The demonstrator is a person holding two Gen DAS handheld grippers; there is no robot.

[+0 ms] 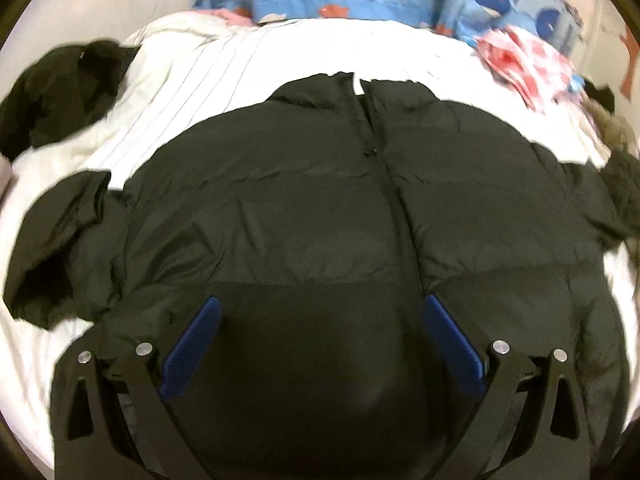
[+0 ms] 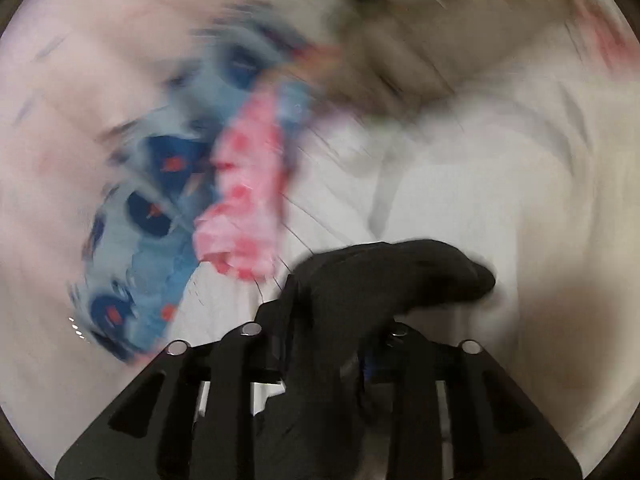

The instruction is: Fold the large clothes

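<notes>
White bed sheet [image 1: 248,60] under everything; black puffer jacket [image 1: 320,208] lies flat on it, front up, collar away from you. Your left gripper [image 1: 320,320] hangs wide open over its hem, holding nothing. Your right gripper [image 2: 340,344] is clamped on a black fold of fabric [image 2: 384,276]; view blurred.

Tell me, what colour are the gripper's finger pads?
Blue, ribbed pads; clearest in the left wrist view, over the black puffer jacket.
</notes>
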